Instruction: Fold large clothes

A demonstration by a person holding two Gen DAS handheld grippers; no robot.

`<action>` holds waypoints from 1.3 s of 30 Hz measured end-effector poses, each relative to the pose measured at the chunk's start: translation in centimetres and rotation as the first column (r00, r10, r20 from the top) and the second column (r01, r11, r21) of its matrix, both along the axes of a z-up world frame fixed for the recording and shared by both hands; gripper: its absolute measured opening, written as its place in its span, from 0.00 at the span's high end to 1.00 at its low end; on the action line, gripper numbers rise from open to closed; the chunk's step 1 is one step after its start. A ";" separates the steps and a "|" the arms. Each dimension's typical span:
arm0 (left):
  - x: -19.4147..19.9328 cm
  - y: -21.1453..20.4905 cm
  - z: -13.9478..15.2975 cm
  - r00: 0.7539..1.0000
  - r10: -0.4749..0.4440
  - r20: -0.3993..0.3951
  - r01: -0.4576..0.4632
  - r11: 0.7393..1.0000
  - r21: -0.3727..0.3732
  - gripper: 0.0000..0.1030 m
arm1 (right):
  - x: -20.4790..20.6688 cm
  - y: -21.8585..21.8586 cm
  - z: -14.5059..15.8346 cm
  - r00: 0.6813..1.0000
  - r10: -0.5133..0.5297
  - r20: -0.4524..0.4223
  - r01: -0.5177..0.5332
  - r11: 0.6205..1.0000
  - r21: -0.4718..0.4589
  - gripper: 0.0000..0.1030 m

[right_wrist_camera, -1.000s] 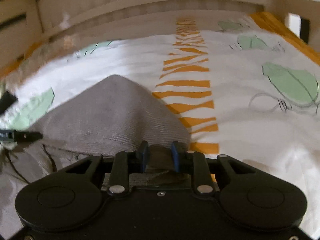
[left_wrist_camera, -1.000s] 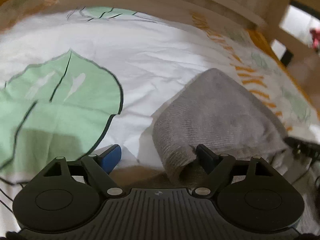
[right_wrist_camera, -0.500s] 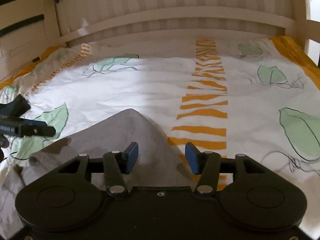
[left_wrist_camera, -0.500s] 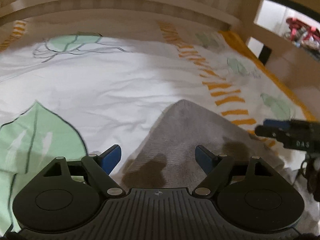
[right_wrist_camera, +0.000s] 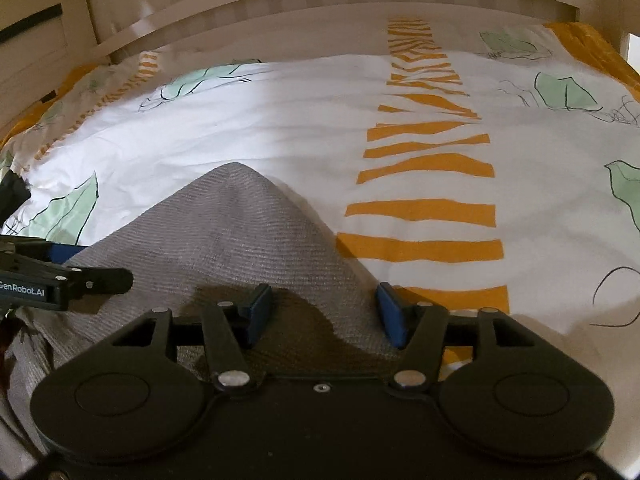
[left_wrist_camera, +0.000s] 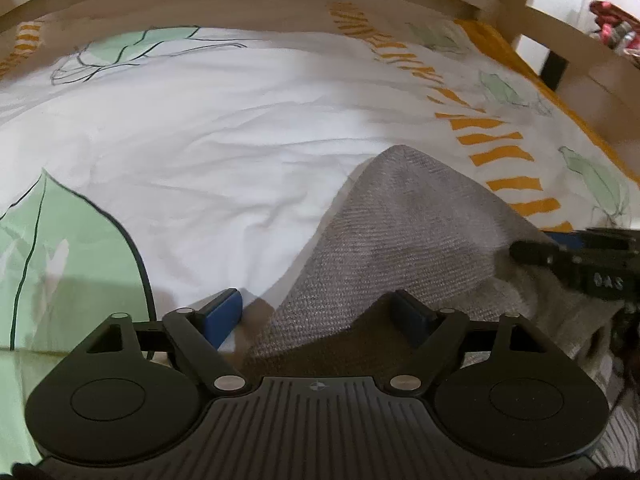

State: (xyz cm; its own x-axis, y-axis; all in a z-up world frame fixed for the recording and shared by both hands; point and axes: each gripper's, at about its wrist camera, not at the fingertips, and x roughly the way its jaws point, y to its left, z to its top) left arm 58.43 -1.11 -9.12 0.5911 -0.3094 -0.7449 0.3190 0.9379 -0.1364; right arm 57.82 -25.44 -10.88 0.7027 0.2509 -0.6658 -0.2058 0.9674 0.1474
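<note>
Hovering, seemingly level: splayed left gripper [left_wrist_camera: 318,312], right gripper [right_wrist_camera: 324,308]

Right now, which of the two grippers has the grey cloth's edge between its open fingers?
The right gripper: the grey knitted garment edge runs between its blue pads. The left gripper also straddles an edge, over more bedsheet.

Grey garment [left_wrist_camera: 404,232] of coarse ribbed knit cloth, matt, bedsheet [left_wrist_camera: 224,152] of smooth wrinkled printed cotton-like cloth, bed frame [right_wrist_camera: 320,4] of pale painted wood, left gripper [left_wrist_camera: 316,312] of matt black plastic with ridged housing
</note>
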 end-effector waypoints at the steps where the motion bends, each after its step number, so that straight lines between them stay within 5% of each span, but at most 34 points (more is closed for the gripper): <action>1: -0.2 0.2 0.2 1.000 -0.006 0.018 0.006 1.000 -0.003 0.53 | 0.0 0.1 0.2 1.000 0.003 0.000 -0.003 1.000 -0.011 0.72; 2: -0.3 0.1 0.5 0.999 -0.004 0.042 0.004 1.000 -0.001 0.81 | 0.0 0.2 0.5 1.000 0.006 0.000 -0.006 1.000 -0.020 0.87; 6: -2.1 -0.5 1.3 0.992 -0.039 0.119 0.032 0.998 0.056 0.94 | -1.2 0.9 1.9 0.996 0.029 0.079 -0.024 0.998 -0.061 0.88; 16: -12.4 2.4 5.4 0.924 -0.063 0.377 0.082 0.996 -0.036 0.94 | -9.4 0.5 7.2 0.924 0.162 0.346 -0.128 0.985 -0.119 0.89; 19: -17.0 4.2 6.3 0.910 -0.099 0.403 0.130 0.990 -0.050 0.94 | -13.8 0.1 7.8 0.886 0.244 0.395 -0.191 0.967 -0.170 0.89; 22: -20.4 5.0 6.2 0.923 -0.156 0.351 0.174 0.985 -0.020 0.94 | -18.1 0.3 7.5 0.858 0.341 0.383 -0.258 0.932 -0.254 0.89; 28: -23.5 5.2 5.7 0.961 -0.168 0.221 0.190 0.978 -0.082 0.91 | -20.7 -0.4 5.6 0.926 0.322 0.197 -0.295 0.943 -0.156 0.84; 31: -23.4 4.1 5.8 0.960 -0.185 0.209 0.210 0.972 -0.104 0.72 | -19.9 -1.4 6.4 0.958 0.241 0.156 -0.242 0.970 -0.013 0.59; 33: -23.0 3.5 5.7 0.957 -0.202 0.208 0.229 0.966 -0.118 0.68 | -18.9 -2.5 7.4 0.971 0.176 0.160 -0.193 0.977 0.094 0.39; 36: -22.5 1.7 5.4 0.952 -0.237 0.193 0.267 0.952 -0.149 0.63 | -16.1 -3.6 8.6 0.988 0.088 0.130 -0.114 0.971 0.211 0.39; 39: -22.0 0.3 5.3 0.944 -0.277 0.177 0.309 0.932 -0.190 0.58 | -12.5 -3.8 8.3 0.998 0.038 0.053 -0.048 0.975 0.218 0.39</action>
